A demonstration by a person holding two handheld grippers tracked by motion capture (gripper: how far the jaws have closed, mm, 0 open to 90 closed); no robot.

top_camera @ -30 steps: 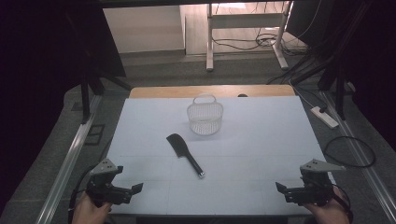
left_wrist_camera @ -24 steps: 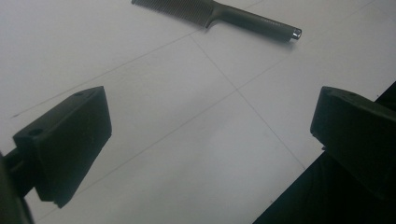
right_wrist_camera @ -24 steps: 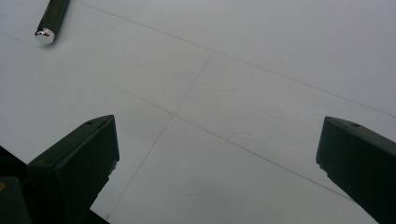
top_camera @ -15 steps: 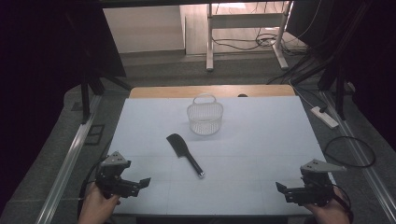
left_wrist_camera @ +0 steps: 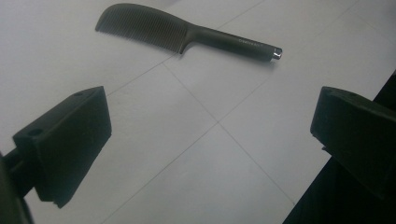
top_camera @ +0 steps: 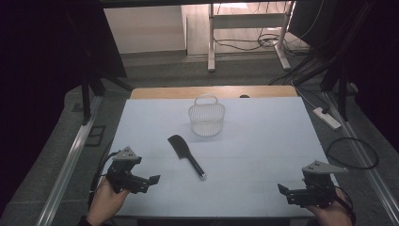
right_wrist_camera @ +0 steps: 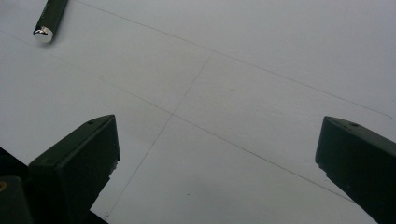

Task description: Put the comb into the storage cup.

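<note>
A black comb (top_camera: 186, 155) with a long handle and a silver end cap lies near the middle of the white table (top_camera: 263, 141). The same comb (left_wrist_camera: 187, 32) lies ahead of my left jaws in the left gripper view. My left gripper (top_camera: 151, 181) is held low at the front left, pointing right toward the comb, open and empty (left_wrist_camera: 210, 135). At the front right my right gripper (top_camera: 282, 190) stands open over bare table (right_wrist_camera: 217, 154). The comb's handle tip (right_wrist_camera: 46, 23) shows at the upper left of the right gripper view.
A small white wire basket (top_camera: 206, 117) with a handle stands behind the comb, near the table's back. A wooden strip (top_camera: 211, 92) runs along the far edge. Cables, a power strip (top_camera: 328, 118) and table legs lie on the floor beyond.
My left gripper has moved right and slightly forward, toward the comb. The right gripper, comb and basket have stayed put.
</note>
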